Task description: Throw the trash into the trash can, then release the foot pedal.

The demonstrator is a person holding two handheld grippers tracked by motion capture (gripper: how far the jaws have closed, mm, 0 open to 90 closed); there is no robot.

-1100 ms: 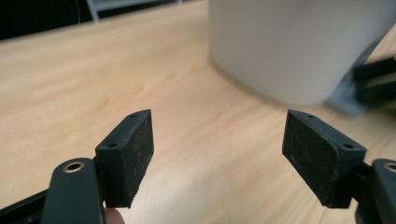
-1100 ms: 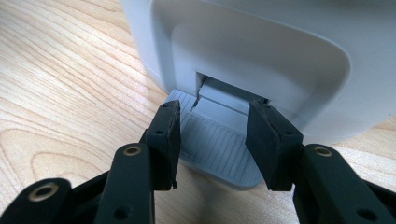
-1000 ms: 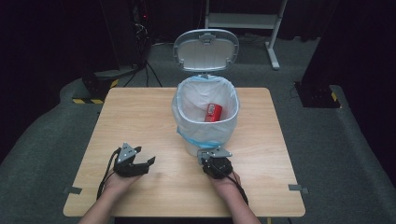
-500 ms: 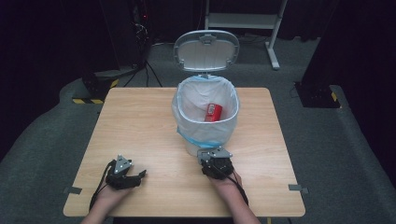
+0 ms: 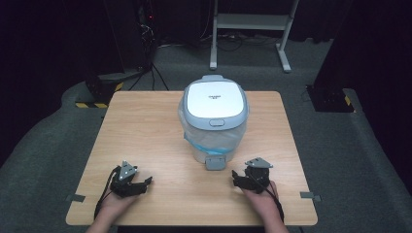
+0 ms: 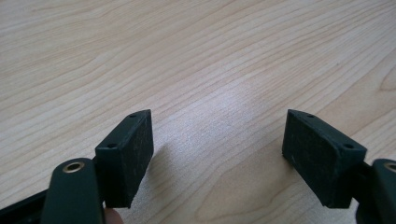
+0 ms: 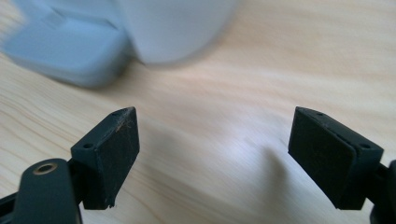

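A white pedal bin (image 5: 214, 121) with a grey-blue rim stands in the middle of the wooden table (image 5: 145, 131), its lid (image 5: 214, 99) down and a blue liner showing under the rim. Its grey pedal (image 5: 215, 162) points toward me. My left gripper (image 5: 143, 183) rests near the front left of the table, open, with bare wood between its pads (image 6: 133, 154). My right gripper (image 5: 235, 178) lies at the front, right of the pedal, also open and holding nothing. In the right gripper view the pedal (image 7: 65, 51) and bin base (image 7: 177, 28) are blurred just ahead.
A white metal stand (image 5: 252, 29) and dark cabinets stand on the floor behind the table. Yellow-black tape (image 5: 97, 104) marks the floor at the table's back left corner. Small grey brackets (image 5: 309, 195) sit at the table's front edges.
The bin's lid, up before with a red thing showing inside, is now down. My right gripper has shifted right, away from the pedal. My left gripper has settled lower at the front left.
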